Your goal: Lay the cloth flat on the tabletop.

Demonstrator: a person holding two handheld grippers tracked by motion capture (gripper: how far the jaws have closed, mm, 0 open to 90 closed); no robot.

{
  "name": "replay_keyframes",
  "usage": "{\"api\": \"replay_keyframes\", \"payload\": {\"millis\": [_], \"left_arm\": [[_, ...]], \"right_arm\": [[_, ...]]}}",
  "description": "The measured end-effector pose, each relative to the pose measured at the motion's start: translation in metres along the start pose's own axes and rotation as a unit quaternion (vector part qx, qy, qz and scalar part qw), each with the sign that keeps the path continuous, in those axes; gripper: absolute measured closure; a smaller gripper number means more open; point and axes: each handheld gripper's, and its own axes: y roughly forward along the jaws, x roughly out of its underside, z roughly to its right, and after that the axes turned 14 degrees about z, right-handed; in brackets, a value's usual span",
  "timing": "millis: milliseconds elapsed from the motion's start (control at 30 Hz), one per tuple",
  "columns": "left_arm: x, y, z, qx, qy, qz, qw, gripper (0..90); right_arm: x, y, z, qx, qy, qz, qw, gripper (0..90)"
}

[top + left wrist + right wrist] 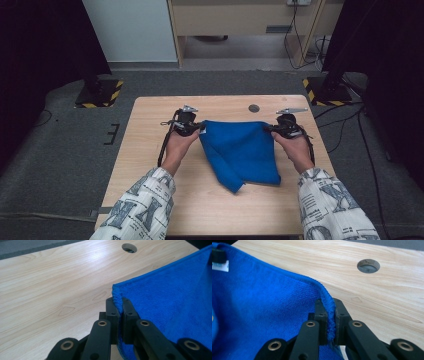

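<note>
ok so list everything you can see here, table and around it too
blue microfibre cloth: one, blue, draped on the table middle, far corners pinched
white label: one, white, on the cloth's corner at the left hand-held gripper
light wooden table: one, pale wood, centre
round cable hole: one, grey, far table edge
yellow-black striped stand bases: two, on grey carpet beyond the table's far corners
pale wooden cabinet: one, back wall
left hand-held gripper: one, black, shut on the cloth's left corner
right hand-held gripper: one, black, shut on its right corner
patterned sleeves: two, white with blue print, bottom
</note>
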Motion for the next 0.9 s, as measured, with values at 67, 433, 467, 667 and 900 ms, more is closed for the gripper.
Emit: {"api": "replay_keyframes", "payload": {"millis": [67, 433, 467, 667, 900], "left_arm": [[0.001, 0.006, -0.002, -0.001, 0.002, -0.006, 1.0000, 85.9], [0.014, 0.026, -0.022, -0.005, -0.032, -0.018, 0.9993, 83.7], [0.014, 0.027, -0.023, -0.007, -0.034, -0.017, 0.9993, 81.0], [0.015, 0.031, -0.023, -0.013, -0.037, 0.014, 0.9991, 38.7], [0.011, 0.027, -0.021, -0.007, -0.034, 0.034, 0.9988, 27.2]], "right_arm": [[0.001, 0.006, 0.004, 0.004, 0.001, -0.004, 1.0000, 84.0], [0.008, 0.030, 0.016, 0.014, 0.013, -0.032, 0.9993, 81.6], [0.009, 0.031, 0.017, 0.016, 0.014, -0.032, 0.9992, 78.9], [0.012, 0.035, 0.020, 0.040, 0.021, -0.036, 0.9984, 36.5], [0.011, 0.035, 0.021, 0.050, 0.024, -0.024, 0.9982, 13.4]]}}
